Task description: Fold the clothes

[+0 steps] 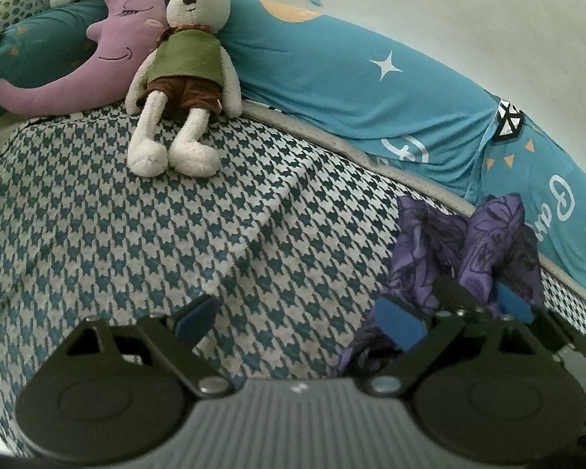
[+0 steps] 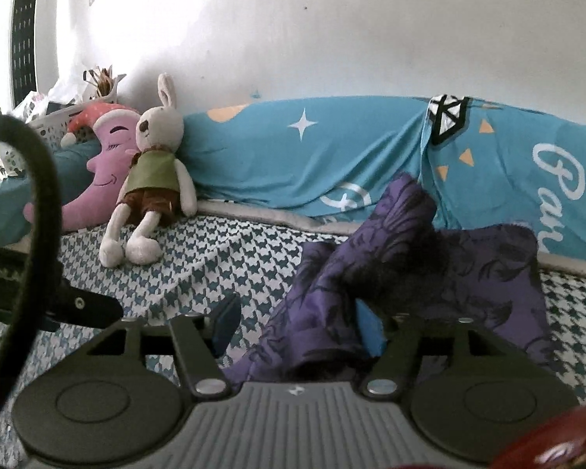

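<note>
black linkage grippers (image 1: pixel 297 322), blue fingertip pads (image 1: pixel 400 322)

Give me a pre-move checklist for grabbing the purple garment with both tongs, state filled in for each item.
1. Left tongs open: ok, blue pads apart with houndstooth bedsheet between them.
2. Right tongs open: ok, jaws apart with the purple garment bunched between them.
3. Garment lying flat: not ok, crumpled in a heap near the teal blanket.
4. Left tongs on the garment: not ok, the cloth lies at its right pad only.
5. Plush rabbit away from the folding area: ok, it sits apart by the moon pillow.
6. Garment edges or corners located: cannot tell, folds hide them.
</note>
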`<state>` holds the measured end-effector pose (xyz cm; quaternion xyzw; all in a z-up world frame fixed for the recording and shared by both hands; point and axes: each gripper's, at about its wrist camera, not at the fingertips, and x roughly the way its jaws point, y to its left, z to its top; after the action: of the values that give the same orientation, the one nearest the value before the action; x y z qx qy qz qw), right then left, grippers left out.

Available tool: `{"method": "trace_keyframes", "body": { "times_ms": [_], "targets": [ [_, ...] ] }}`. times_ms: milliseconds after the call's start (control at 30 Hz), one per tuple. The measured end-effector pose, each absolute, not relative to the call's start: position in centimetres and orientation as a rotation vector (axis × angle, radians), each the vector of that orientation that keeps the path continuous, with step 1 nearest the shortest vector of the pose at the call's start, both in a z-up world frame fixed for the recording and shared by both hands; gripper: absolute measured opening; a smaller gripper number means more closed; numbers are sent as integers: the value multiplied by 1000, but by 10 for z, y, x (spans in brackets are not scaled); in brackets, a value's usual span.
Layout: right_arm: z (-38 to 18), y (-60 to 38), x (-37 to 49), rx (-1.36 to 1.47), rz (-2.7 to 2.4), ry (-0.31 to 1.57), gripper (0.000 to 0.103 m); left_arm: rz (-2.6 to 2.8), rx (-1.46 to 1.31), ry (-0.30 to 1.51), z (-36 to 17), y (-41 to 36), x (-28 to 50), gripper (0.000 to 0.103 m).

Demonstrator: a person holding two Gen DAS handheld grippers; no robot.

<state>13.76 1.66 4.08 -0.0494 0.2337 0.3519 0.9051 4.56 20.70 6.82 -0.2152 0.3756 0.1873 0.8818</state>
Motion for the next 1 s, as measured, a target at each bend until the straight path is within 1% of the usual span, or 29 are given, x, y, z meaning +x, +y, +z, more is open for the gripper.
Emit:
{"method": "trace_keyframes", "body": {
  "times_ms": [300,600,867,1000],
  "targets": [
    [57,5,136,-53,727,471,64,401,-456,775,69,208,46,93],
    [44,4,162,32,699,504,64,405,-470,764,73,207,44,93],
    [33,25,175,28,764,514,64,412,-479,761,73,207,46,93],
    [27,32,180,36,778,534,72,417,-483,760,72,209,47,93]
  ]
}}
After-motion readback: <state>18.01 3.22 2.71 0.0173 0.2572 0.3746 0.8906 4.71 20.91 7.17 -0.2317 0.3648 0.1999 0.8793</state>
